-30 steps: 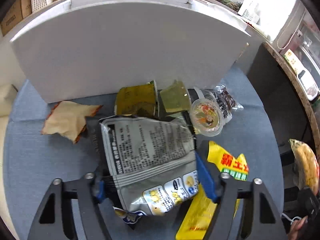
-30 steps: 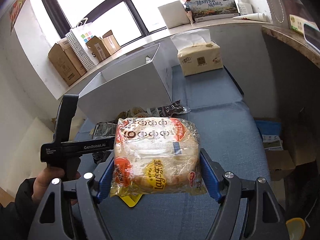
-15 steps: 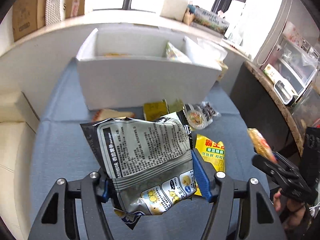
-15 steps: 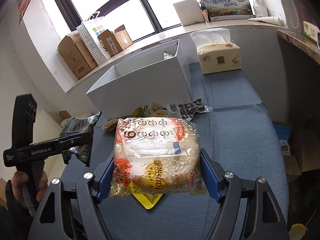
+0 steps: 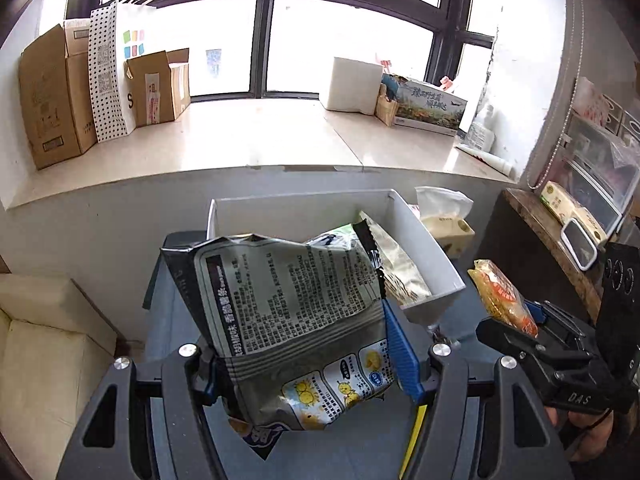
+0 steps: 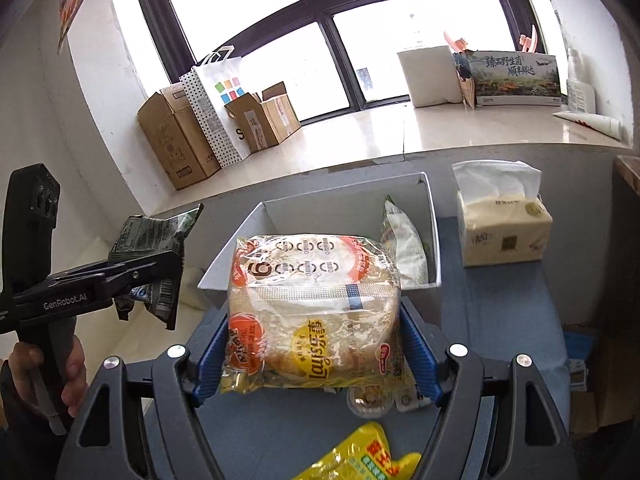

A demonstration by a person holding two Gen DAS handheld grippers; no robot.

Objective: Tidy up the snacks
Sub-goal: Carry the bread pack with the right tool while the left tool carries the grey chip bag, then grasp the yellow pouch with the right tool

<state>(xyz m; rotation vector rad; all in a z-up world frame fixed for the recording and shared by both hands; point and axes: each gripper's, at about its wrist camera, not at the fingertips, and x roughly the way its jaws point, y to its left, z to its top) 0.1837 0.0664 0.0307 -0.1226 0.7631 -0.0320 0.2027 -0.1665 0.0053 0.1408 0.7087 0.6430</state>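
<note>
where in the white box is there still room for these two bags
The white box is bare on its left and middle. Its right end is crowded: a pale bag leans on that wall. Blue cloth beside the tissue pack is also free.

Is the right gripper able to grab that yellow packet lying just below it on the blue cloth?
Probably not yet: the right gripper is already shut on the Lay's pack, so the yellow packet must wait.

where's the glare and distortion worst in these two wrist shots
Left wrist view: window blown out white, sill curved by fisheye, grey snack bag sharp. Right wrist view: same window overexposed, frame bars bent, Lay's pack sheen only, corners vignetted dark.
</note>
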